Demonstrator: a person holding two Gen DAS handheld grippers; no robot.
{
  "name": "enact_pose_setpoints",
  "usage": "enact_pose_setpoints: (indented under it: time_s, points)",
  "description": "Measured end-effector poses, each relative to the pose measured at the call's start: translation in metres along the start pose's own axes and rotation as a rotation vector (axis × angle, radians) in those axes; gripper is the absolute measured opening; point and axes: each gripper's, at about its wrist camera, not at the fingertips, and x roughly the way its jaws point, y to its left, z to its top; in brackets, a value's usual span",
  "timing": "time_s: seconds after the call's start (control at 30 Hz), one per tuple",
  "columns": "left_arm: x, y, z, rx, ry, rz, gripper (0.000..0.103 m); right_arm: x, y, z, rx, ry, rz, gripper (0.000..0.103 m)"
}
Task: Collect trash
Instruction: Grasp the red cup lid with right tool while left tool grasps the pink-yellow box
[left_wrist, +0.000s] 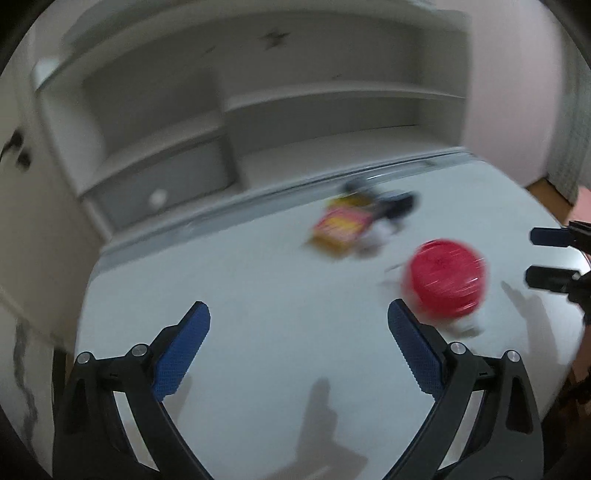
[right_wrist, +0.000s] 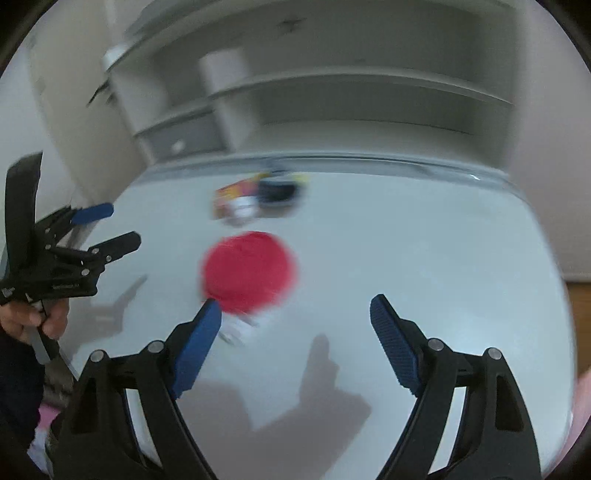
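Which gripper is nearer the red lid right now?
Too close to call. The red lid sits just beyond the left gripper, off its right finger, and just beyond the right gripper, above its left finger. Both are open and empty.

Both wrist cameras look obliquely down, from nearby, onto the same white table (left_wrist: 258, 295), facing the shelves (right_wrist: 332, 92).

A white table (left_wrist: 240, 295) stood before a white shelving unit (left_wrist: 314, 110), whose grey drawer (left_wrist: 166, 188) carried a round knob.
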Motion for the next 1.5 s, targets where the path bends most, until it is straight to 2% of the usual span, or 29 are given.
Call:
enact_pose_setpoints:
  time_s: [0.1, 0.17, 0.27, 0.4, 0.53, 0.67, 0.87, 0.93, 1.07, 1.27, 1.33, 1.4, 1.47, 1.5]
  points:
    - [0.008, 0.024, -0.011, -0.028, 0.025, 0.010, 0.094, 0.032, 0.029, 0.018, -0.074, 0.032, -0.013, 0.080]
    - [0.018, 0.038, -0.012, -0.028, 0.033, 0.007, 0.094, 0.044, 0.034, 0.021, -0.084, 0.049, -0.009, 0.080]
    - [0.031, 0.043, -0.010, -0.023, 0.039, -0.017, 0.094, 0.060, 0.037, 0.028, -0.087, 0.073, -0.020, 0.080]
    - [0.046, 0.030, 0.004, -0.003, 0.039, -0.069, 0.094, 0.075, 0.036, 0.027, -0.088, 0.102, -0.030, 0.080]
    - [0.062, 0.016, 0.017, 0.024, 0.057, -0.086, 0.094, 0.065, 0.035, 0.027, -0.085, 0.064, -0.031, 0.076]
    - [0.081, -0.002, 0.034, 0.070, 0.064, -0.113, 0.094, 0.042, 0.028, 0.027, -0.063, 0.020, -0.009, 0.076]
    - [0.111, -0.021, 0.050, 0.126, 0.086, -0.141, 0.094, 0.019, 0.018, 0.021, -0.043, -0.001, 0.005, 0.076]
    - [0.121, -0.022, 0.052, 0.122, 0.099, -0.121, 0.094, 0.012, 0.012, 0.017, -0.028, -0.006, 0.010, 0.076]
    - [0.134, -0.020, 0.059, 0.086, 0.114, -0.144, 0.094, 0.005, 0.001, 0.013, -0.004, -0.016, 0.003, 0.076]
    - [0.143, -0.028, 0.068, 0.100, 0.105, -0.132, 0.094, -0.002, -0.015, 0.002, 0.032, -0.012, -0.021, 0.076]
    - [0.143, -0.031, 0.070, 0.100, 0.101, -0.126, 0.090, -0.005, -0.019, -0.002, 0.042, -0.010, -0.030, 0.076]
    - [0.143, -0.031, 0.072, 0.070, 0.103, -0.154, 0.064, -0.010, -0.024, -0.007, 0.052, -0.013, -0.043, 0.076]
    - [0.143, -0.035, 0.075, 0.074, 0.101, -0.133, 0.042, -0.016, -0.030, -0.014, 0.067, -0.018, -0.059, 0.076]
    - [0.142, -0.037, 0.075, 0.072, 0.105, -0.118, 0.042, -0.019, -0.032, -0.016, 0.074, -0.020, -0.065, 0.076]
